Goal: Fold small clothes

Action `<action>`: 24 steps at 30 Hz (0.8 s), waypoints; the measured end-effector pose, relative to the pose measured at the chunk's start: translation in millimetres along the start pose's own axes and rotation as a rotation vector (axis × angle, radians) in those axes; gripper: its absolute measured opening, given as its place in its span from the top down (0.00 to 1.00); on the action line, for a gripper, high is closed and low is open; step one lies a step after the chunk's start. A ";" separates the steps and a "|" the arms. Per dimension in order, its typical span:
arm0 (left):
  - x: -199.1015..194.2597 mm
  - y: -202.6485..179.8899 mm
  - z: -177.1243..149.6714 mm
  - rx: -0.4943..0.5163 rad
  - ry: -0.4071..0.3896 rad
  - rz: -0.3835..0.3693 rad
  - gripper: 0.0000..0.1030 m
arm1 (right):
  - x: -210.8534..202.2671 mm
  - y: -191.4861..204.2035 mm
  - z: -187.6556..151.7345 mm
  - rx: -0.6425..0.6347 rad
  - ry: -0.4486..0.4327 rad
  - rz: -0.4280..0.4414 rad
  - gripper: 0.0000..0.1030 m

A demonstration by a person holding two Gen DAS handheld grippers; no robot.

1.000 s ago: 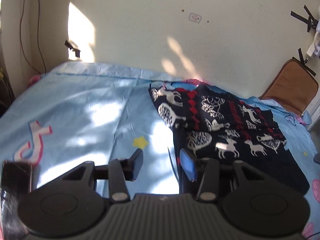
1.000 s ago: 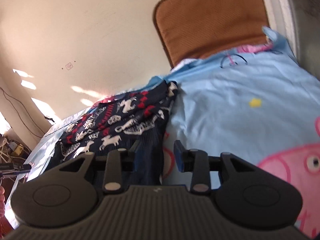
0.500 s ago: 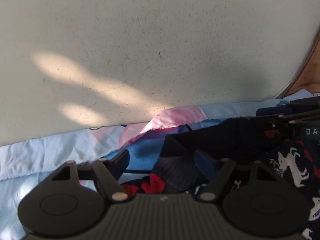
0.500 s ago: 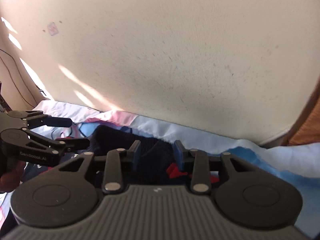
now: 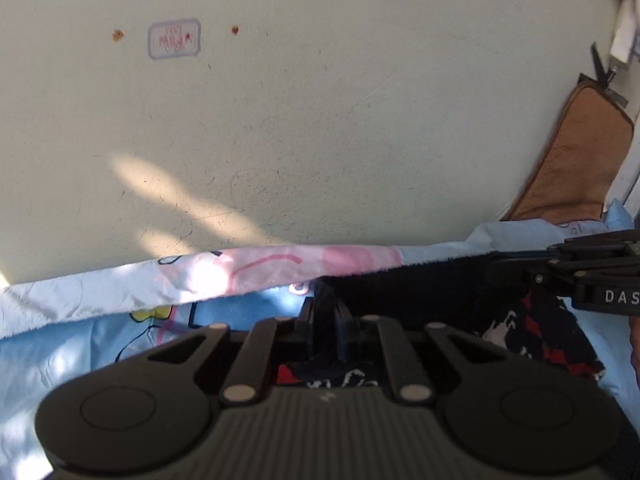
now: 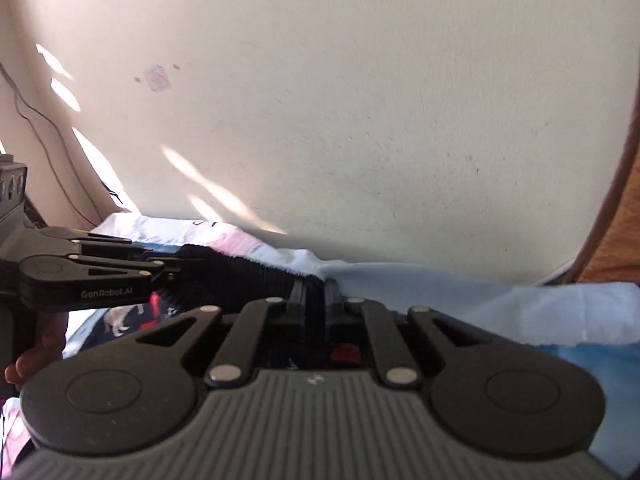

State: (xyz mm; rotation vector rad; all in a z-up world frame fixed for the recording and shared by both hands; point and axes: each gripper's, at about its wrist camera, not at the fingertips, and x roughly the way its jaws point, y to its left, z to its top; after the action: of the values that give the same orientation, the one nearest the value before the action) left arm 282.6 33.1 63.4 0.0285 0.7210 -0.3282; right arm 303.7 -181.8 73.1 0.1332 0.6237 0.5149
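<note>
A dark knit garment (image 5: 420, 296) with white reindeer and red patterns lies on the blue cartoon bedsheet (image 5: 100, 344) at the far edge by the wall. My left gripper (image 5: 325, 308) is shut on its far left corner. My right gripper (image 6: 316, 296) is shut on its far right corner; the garment's far hem (image 6: 248, 276) stretches between them. The right gripper shows at the right of the left wrist view (image 5: 580, 276), and the left gripper at the left of the right wrist view (image 6: 92, 276).
A cream wall (image 5: 320, 120) rises right behind the bed edge. A brown cushion (image 5: 576, 164) leans against the wall at the right. A wire (image 6: 44, 136) runs down the wall at the left.
Both grippers moved to the garment's far edge and went from open to shut on its two far corners. The hem is now pulled straight between them.
</note>
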 end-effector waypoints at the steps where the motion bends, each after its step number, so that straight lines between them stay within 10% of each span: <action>1: -18.6 -4.3 -9.2 0.006 -0.020 -0.007 0.91 | -19.2 9.9 -7.8 -0.018 -0.017 -0.001 0.90; 11: -159.3 -52.1 -152.7 0.032 -0.137 -0.078 0.91 | -170.8 90.7 -151.5 -0.094 -0.162 0.016 0.90; 24: -193.5 -75.5 -233.2 0.015 -0.108 -0.067 0.77 | -181.2 102.4 -240.8 0.065 -0.162 -0.001 0.78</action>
State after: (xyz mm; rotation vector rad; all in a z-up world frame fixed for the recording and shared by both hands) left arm -26.3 48.9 20.6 0.0004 0.6130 -0.3959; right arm -6.2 -191.4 1.3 0.2334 0.4827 0.4776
